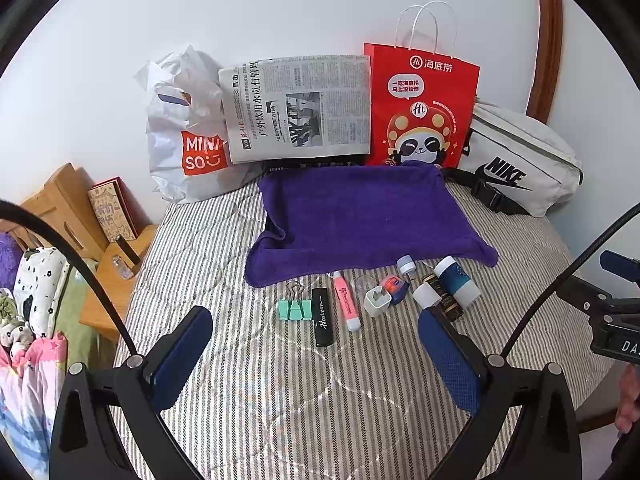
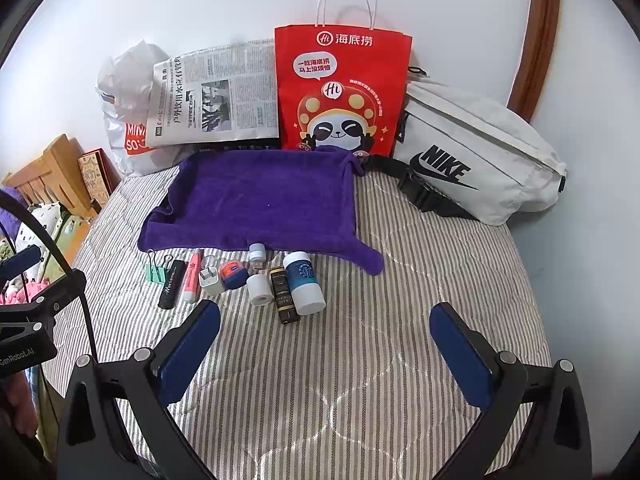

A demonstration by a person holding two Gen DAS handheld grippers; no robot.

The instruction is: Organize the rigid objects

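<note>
A row of small rigid things lies on the striped bed just below the near edge of a purple towel. From left: a mint binder clip, a black stick lettered "Horizon", a pink highlighter, a white charger plug, a small blue-and-orange tin, a white cylinder, a dark bottle with gold print too small to read, and a blue-and-white bottle. The stick, highlighter and bottles lie lengthwise, pointing from towel toward the cameras.

The left tongs hover apart, near the stick and highlighter. The right tongs are also spread wide, with the bottles ahead and to their left.

Behind stand a "MINISO" bag, a newspaper, a red bag with a panda, and a white "NIKE" pouch.
</note>
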